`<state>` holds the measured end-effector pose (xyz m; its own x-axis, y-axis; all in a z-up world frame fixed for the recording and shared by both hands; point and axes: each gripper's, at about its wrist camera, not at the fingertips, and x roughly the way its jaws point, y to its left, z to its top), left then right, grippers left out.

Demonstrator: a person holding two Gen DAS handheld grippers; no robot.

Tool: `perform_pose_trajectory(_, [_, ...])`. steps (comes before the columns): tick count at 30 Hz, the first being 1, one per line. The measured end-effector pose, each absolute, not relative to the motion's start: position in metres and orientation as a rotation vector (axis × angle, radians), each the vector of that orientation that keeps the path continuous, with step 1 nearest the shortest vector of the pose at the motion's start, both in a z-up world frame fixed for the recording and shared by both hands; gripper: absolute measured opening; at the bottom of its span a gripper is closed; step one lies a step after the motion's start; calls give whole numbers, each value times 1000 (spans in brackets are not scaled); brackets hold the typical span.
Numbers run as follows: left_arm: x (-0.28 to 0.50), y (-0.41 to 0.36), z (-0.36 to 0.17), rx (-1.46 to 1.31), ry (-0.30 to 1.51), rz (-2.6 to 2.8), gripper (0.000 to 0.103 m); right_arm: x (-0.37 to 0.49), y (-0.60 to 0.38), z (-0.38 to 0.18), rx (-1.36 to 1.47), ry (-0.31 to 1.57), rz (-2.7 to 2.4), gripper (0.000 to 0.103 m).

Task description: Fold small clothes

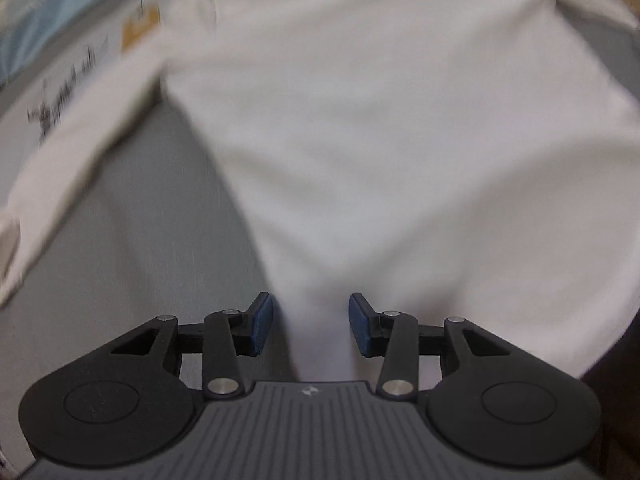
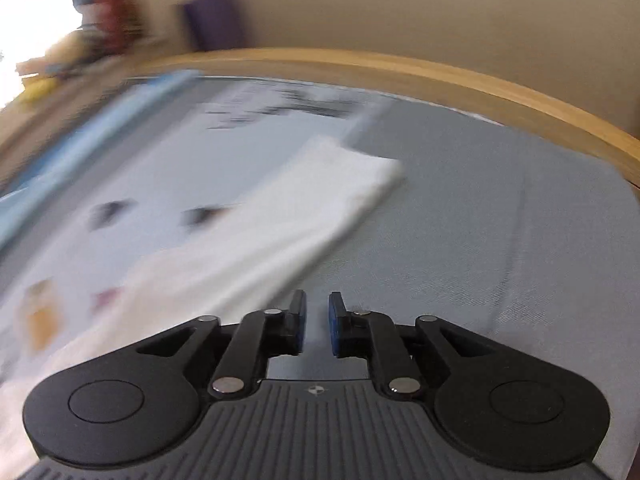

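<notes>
A white long-sleeved top lies spread on the grey surface, one sleeve stretched out to the left. My left gripper points down at the top's near edge. Its blue pads stand apart, and a ridge of the white cloth runs between them without being pinched. In the right wrist view a white sleeve lies ahead and to the left of my right gripper. Its jaws are only a narrow gap apart with nothing between them, over bare grey surface.
A wooden rim bounds the far side of the surface. A pale cloth with dark prints and a light blue cloth lie at the left. Blurred clutter sits beyond the rim at the far left.
</notes>
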<state>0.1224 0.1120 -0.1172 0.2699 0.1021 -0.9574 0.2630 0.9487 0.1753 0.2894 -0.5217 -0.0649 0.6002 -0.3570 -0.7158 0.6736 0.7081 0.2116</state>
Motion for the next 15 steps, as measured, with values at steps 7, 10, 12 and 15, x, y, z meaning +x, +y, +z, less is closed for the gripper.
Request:
perform_pose_trajectory(7, [88,156,-99,94,1279,-111,47,229,-418,-15,359,782,-151,39])
perform_pose_trajectory(10, [67,163,-95,80,1278,-147,47,200,-373,-29,266,964,73,42])
perform_pose_trajectory(12, [54,165,-94,96,1264,-168,47,179,-347,-41,161,1025,150,42])
perform_pose_trajectory(15, [43,169,-97,35,1280,-153,47,148,-323,-60,42,1063,155,42])
